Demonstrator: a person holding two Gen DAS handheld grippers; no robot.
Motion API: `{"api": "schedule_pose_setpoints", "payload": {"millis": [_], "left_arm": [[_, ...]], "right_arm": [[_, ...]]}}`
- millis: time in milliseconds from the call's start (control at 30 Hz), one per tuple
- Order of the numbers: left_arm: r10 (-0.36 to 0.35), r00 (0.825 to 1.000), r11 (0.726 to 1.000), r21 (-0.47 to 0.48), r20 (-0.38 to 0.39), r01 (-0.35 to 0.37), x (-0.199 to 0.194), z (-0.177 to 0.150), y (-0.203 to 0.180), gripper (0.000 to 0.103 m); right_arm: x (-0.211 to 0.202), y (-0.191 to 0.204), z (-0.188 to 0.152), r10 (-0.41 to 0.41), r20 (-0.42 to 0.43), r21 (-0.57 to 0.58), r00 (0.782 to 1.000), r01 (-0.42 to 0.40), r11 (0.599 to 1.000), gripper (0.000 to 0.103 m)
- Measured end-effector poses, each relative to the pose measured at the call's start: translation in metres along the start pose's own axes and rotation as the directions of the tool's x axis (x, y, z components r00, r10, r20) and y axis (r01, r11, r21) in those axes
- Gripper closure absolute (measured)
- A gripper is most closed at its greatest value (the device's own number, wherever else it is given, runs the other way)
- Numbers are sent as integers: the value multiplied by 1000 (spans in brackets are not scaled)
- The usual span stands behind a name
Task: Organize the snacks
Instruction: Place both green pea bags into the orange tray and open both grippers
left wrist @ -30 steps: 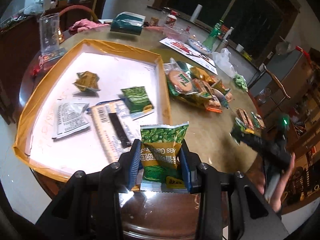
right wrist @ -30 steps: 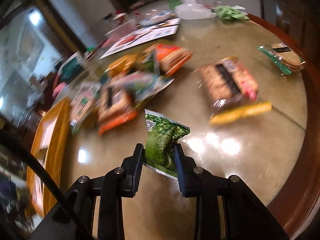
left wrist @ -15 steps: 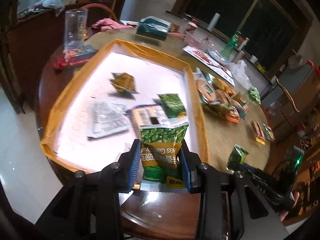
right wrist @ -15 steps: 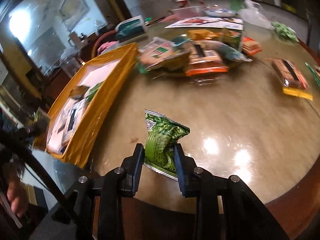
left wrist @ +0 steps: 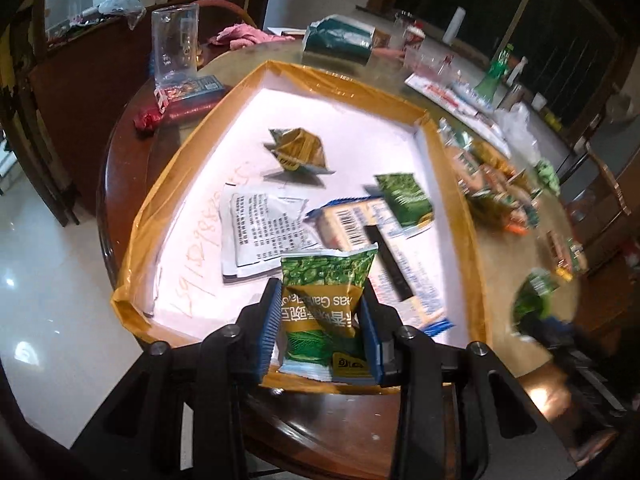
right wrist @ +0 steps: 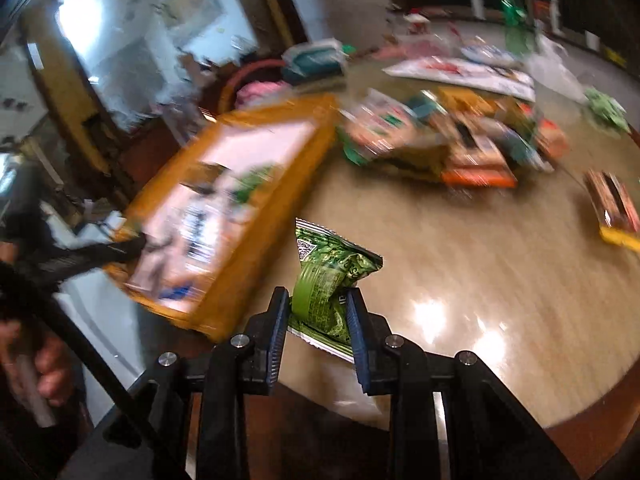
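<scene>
A: Left wrist view: what does the left gripper have?
B: Its pads are clamped on a green-and-gold pea snack packet, held over the near edge of the yellow-rimmed box, at 6 o'clock.
A: And the right gripper?
B: It pinches a crumpled green snack packet above the round table; the box lies at 10 o'clock, the snack pile at 1 o'clock.
</scene>
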State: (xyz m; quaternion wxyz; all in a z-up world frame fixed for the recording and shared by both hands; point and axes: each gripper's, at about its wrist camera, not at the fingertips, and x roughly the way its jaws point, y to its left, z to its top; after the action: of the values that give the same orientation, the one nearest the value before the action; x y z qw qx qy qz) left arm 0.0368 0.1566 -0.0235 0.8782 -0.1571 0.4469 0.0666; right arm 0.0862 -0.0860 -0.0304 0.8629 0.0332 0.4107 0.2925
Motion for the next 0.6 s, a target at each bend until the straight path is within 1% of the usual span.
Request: {"api": "schedule_pose_setpoints", "payload": {"millis": [67, 133, 267, 300, 333, 367, 433, 500, 600], "left_arm": [[33, 999, 999, 6, -10, -33, 4, 3, 5, 64], [49, 999, 999, -7, -13, -49, 4, 7, 12, 64], [64, 997, 998, -20, -30, -65, 9, 9, 23, 64], [66, 997, 997, -23, -37, -67, 12, 9, 24, 64], [79, 996, 997, -22, -43, -80, 14, 7, 25, 64], [87, 996, 996, -14, -36, -88, 14, 7, 24, 64], [86, 996, 996, -12, -36, -87, 13, 7, 24, 64], [74, 997, 997, -15, -37, -74, 13, 7, 25, 64], [73, 997, 997, -22, -29, -74, 12, 8, 26, 63]], "right_arm": [[-2, 14, 8, 47, 13, -39, 999, -46, 998, 75], [1, 27, 17, 70, 9, -71, 997, -70, 995, 75], [18, 53, 35, 125, -28, -135, 992, -127, 983, 76], [26, 61, 41, 124, -39, -163, 992, -128, 978, 76], [33, 67, 45, 105, -48, -184, 993, -112, 977, 76], [39, 69, 47, 92, -57, -196, 994, -101, 975, 76], [56, 73, 52, 67, -85, -214, 994, -84, 973, 76], [69, 74, 57, 13, -102, -240, 995, -37, 970, 76], [85, 79, 60, -12, -142, -273, 990, -28, 962, 76]]}}
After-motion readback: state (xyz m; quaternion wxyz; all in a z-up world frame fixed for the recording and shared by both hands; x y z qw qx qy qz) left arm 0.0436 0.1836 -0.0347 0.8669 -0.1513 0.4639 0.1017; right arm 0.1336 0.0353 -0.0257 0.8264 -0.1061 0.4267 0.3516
